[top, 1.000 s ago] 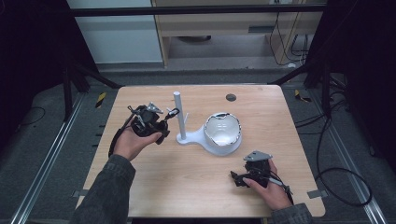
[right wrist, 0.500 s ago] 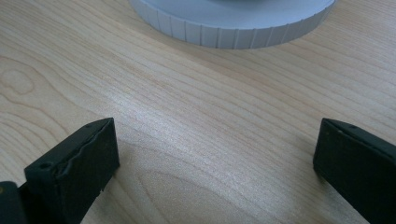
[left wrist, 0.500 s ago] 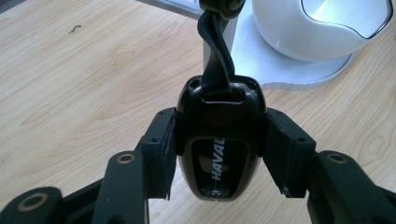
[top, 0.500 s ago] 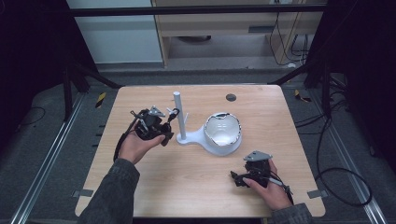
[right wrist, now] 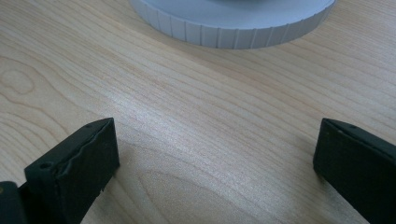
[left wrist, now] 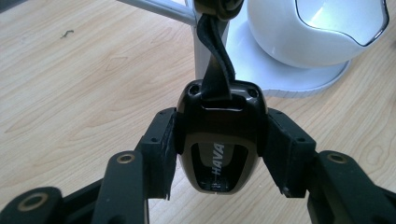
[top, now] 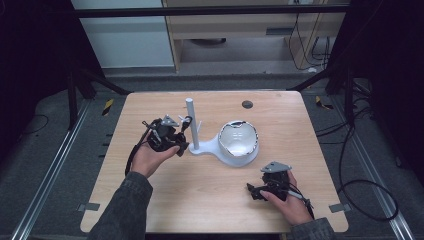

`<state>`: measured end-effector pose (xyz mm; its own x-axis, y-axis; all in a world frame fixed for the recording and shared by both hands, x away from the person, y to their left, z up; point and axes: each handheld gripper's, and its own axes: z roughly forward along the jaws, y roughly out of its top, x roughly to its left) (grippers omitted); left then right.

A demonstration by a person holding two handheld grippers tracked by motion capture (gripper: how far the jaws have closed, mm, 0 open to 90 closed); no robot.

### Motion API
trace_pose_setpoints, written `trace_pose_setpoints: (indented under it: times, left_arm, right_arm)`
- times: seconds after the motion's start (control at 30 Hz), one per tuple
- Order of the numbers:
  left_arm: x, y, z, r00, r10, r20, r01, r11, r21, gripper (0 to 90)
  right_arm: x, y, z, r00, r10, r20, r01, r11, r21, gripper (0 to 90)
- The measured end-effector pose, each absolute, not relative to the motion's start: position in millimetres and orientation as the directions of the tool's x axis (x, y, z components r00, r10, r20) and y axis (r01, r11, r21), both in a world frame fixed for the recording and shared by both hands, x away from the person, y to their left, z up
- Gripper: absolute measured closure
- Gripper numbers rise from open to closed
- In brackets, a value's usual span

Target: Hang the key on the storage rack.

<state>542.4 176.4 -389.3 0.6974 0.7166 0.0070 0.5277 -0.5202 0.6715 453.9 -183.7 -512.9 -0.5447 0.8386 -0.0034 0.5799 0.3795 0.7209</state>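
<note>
Left claw [left wrist: 218,154]: I see its jaws pinching a black key fob [left wrist: 219,140] from both sides; "HAVA" lettering reads on the fob face.
Fob strap [left wrist: 215,60]: black, running up from the fob toward the white post [top: 192,125]; top end cut off in my left gripper view.
Left claw position: held above the table [top: 165,200], just beside the post, in the person's left hand [top: 150,157].
White stand [top: 235,142]: flat base with a rounded bowl part, mid-table, right of the post.
Right claw [right wrist: 215,158]: jaws spread wide, nothing between them, low over bare wood near the stand's ribbed base edge [right wrist: 233,28].
Right hand [top: 290,202]: near the table's front right corner, well apart from the stand.
</note>
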Motion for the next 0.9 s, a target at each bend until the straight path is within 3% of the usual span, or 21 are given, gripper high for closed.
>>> trace_pose_setpoints:
  times: [0.9]
  left_arm:
    - [540.5,172.7,-398.7,0.692,0.722,-0.015,0.516,-0.48,0.709,48.2]
  right_arm:
    - [453.9,-183.6,-513.0,-0.545,0.838,-0.004,0.579,0.38,0.721,0.5]
